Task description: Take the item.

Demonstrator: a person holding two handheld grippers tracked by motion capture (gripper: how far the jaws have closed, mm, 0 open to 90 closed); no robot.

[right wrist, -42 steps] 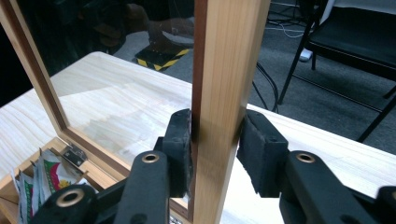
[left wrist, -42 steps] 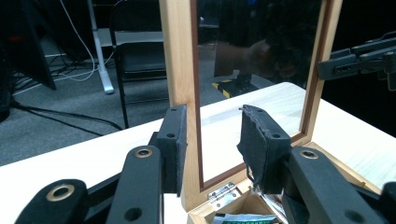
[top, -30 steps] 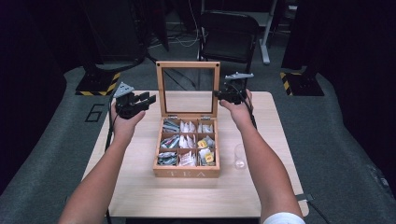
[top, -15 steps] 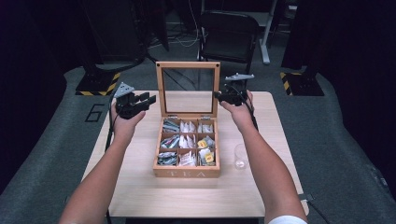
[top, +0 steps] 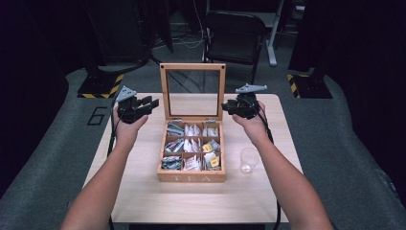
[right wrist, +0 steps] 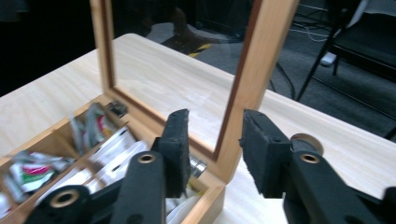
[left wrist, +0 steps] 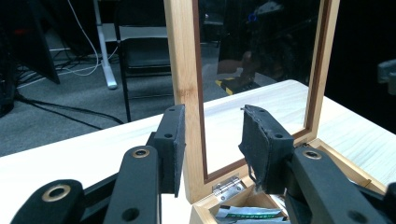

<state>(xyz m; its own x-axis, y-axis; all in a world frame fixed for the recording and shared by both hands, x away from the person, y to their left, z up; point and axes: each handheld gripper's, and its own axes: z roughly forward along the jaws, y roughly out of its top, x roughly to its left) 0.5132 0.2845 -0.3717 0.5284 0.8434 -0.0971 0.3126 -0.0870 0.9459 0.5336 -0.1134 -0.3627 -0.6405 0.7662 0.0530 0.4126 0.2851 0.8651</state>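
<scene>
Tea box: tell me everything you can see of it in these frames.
The tea box is light wood, square, with TEA on its front wall. It sits mid-table. Its glass-paned lid stands upright on metal hinges. Inside, nine compartments hold tea packets. The left gripper and right gripper, both open, flank the lid's side rails; whether their fingers touch the wood cannot be told. A clear glass stands apart, at its right.

Both forearms reach forward from below, the left hand (top: 125,129) holding the left tool (top: 149,103) with jaws parted and pointing right, the right hand (top: 253,125) holding the right tool (top: 227,107) with jaws parted and pointing left, level with each other.
</scene>
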